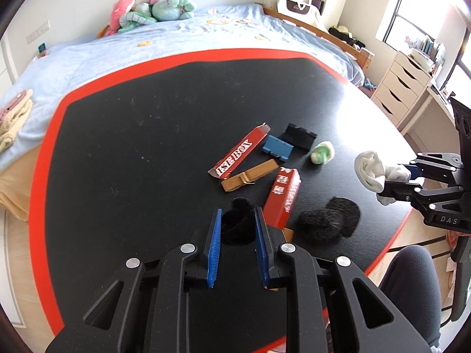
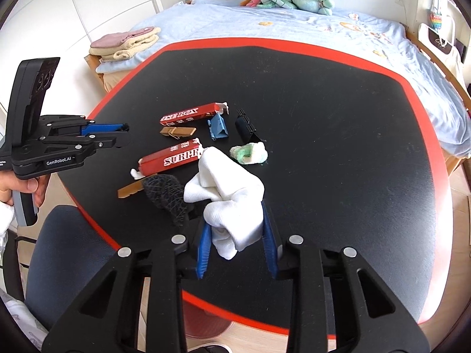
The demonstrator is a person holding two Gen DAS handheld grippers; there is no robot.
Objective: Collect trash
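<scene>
My left gripper (image 1: 236, 216) is shut on a black fuzzy sock (image 1: 237, 223) over the black table (image 1: 132, 147). My right gripper (image 2: 235, 214) is shut on a white sock (image 2: 229, 194) and holds it above the table's near edge; it also shows in the left wrist view (image 1: 400, 182). On the table lie two red boxes (image 1: 240, 154) (image 1: 282, 197), a wooden clip (image 1: 250, 179), a blue clip (image 1: 278, 148), a black clip (image 1: 300, 135), a green-white sock ball (image 1: 322, 152) and a black net piece (image 1: 329, 220).
A bed (image 1: 147, 47) with plush toys (image 1: 153, 7) lies behind the table. White drawers (image 1: 403, 85) stand at the right. A dark chair seat (image 2: 64, 250) is at the table's near edge. Folded towels (image 2: 126, 42) lie on the bed.
</scene>
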